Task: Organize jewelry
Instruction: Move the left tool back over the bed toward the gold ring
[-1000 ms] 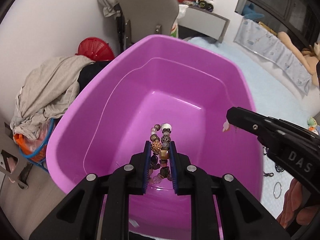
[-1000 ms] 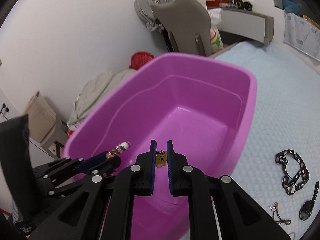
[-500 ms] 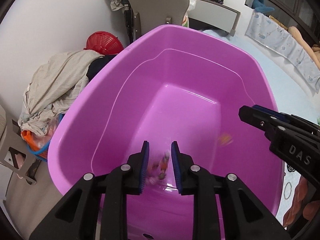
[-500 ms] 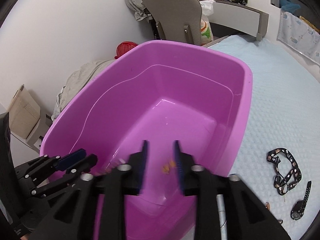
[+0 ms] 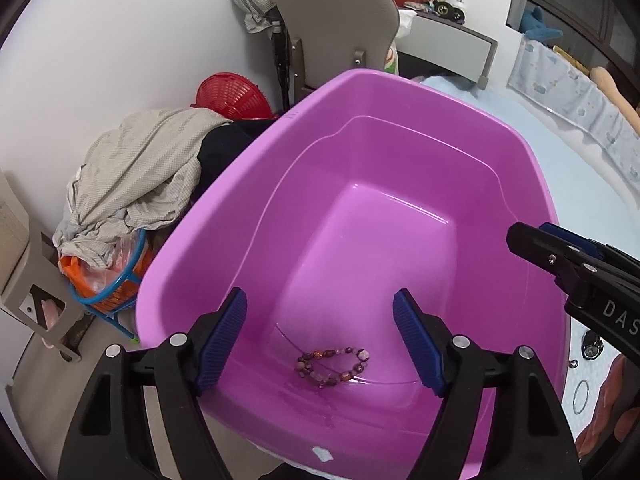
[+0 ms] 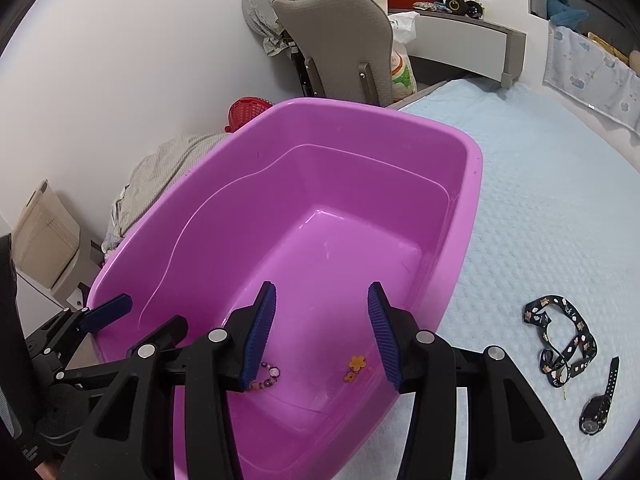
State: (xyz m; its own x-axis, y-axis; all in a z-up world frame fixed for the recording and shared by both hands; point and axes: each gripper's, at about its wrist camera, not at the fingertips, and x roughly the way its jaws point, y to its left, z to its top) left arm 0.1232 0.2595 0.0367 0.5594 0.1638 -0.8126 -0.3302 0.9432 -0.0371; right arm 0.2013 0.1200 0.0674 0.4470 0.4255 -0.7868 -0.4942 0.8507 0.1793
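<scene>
Both sets of fingers have just been opening and stand apart, empty, over the purple tub (image 5: 400,128); the beaded bracelet (image 5: 332,363) and orange charm (image 6: 355,366) lie inside. Best lift clear before reaching for the lanyard (image 6: 560,340) on the bed.

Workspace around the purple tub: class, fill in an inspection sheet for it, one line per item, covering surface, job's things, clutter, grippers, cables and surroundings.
Surface: pale blue quilted bed cover, purple tub standing on it.
Job's things: beaded bracelet and orange flower charm lie on the tub floor; black patterned strap, wristwatch and a thin ring wait on the cover.
Clutter: nothing seen in the tub besides the jewelry.
Grippers: left gripper and right gripper open over the tub, jaws just opened, nothing between them.
Cables: nothing seen.
Surroundings: grey chair, red basket, heap of clothes.
</scene>
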